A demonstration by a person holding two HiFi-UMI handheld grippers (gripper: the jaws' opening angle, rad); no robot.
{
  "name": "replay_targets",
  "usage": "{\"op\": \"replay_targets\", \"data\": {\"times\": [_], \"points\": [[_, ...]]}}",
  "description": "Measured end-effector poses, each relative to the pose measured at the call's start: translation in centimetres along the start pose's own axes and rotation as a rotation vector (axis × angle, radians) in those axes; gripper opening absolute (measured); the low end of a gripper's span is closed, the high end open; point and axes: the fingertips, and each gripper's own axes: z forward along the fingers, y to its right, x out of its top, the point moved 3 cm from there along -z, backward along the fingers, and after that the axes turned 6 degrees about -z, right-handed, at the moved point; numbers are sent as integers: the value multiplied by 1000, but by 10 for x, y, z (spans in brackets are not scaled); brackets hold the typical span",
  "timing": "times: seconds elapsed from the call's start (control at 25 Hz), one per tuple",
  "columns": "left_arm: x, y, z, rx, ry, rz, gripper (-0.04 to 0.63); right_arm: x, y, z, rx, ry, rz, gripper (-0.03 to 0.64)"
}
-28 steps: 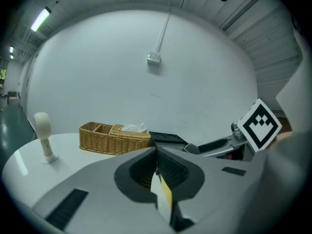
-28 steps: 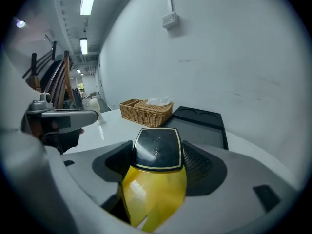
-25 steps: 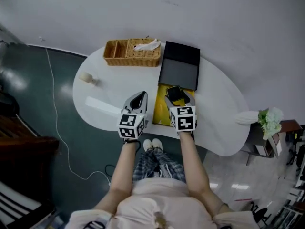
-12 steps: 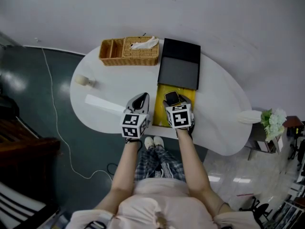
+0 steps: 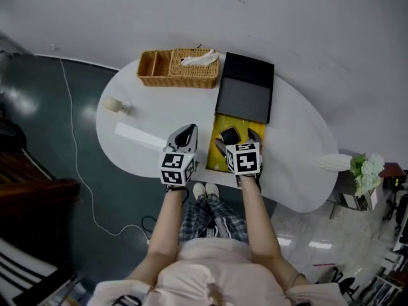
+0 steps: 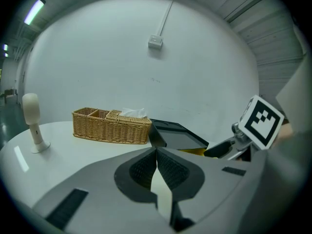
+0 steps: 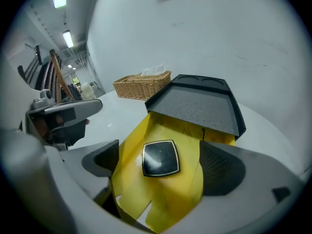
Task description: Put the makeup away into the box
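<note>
Head view, bench: white bench (image 5: 299,152); on it the black box (image 5: 245,97) stands open, with a yellow lining (image 5: 218,160).
Arms: both reach forward, side by side.
Right gripper view: right tongs (image 5: 238,144) have just opened wide; the black compact (image 7: 161,158) lies loose between them on the lining.
Left gripper view: left tongs (image 6: 156,156) closed tight, holding nothing.

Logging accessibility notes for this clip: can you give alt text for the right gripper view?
The right claw, its jaws just opened wide, frames a square black compact lying untouched on yellow paper. Behind it sits a black lid, with a wicker basket farther back on the white table.
</note>
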Motion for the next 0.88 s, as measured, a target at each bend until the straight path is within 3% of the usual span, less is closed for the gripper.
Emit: {"op": "replay_targets", "data": {"times": [0.32,0.64,0.88], "points": [[2,6,-3,18,12,6,28,1,7,-13,22,49,-18,509],[26,27,-16,9,54,59,28,18,49,-74,-48,272,24,502],[73,59,-36,-14,133,126,28,32,84,-154,-113,573,70,308]]}}
